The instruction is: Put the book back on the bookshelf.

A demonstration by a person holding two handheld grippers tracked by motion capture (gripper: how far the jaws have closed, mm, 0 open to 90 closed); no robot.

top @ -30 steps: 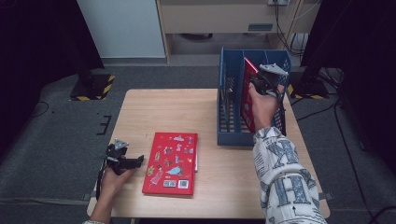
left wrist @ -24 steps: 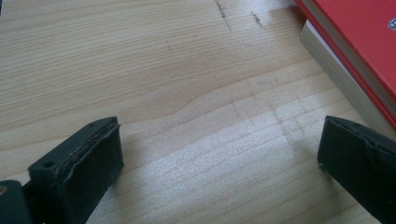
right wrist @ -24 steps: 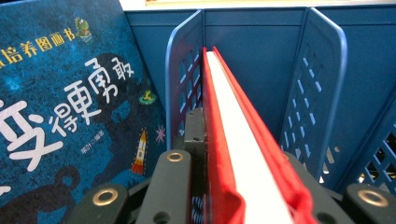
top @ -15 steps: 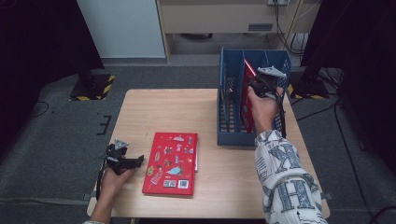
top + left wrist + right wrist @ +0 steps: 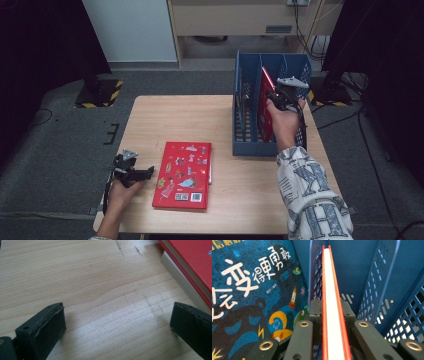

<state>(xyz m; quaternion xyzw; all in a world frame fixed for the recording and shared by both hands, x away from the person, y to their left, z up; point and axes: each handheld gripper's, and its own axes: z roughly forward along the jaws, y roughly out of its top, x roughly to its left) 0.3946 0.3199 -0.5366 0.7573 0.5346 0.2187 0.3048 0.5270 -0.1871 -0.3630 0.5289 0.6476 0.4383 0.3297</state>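
A thin red book [image 5: 266, 107] stands upright in the middle slot of the blue file rack [image 5: 245, 145], and my right gripper [image 5: 274, 96] is shut on its top edge. In the right gripper view both jaws press on the red covers around the white page edge [image 5: 331, 290], with the gripper [image 5: 332, 308] pointing down into the rack. Another red book [image 5: 184, 175] with cartoon pictures lies flat on the wooden table [image 5: 170, 120]. My left gripper [image 5: 145, 173] rests just left of it, open, with bare wood between its jaws [image 5: 117, 325] and the book's corner [image 5: 192, 262] to its right.
A dark blue picture book [image 5: 249, 290] stands in the rack slot beside the held red one. The rack's perforated blue walls [image 5: 374, 280] close in on both sides. The rack sits at the table's far right corner; dark floor surrounds the table.
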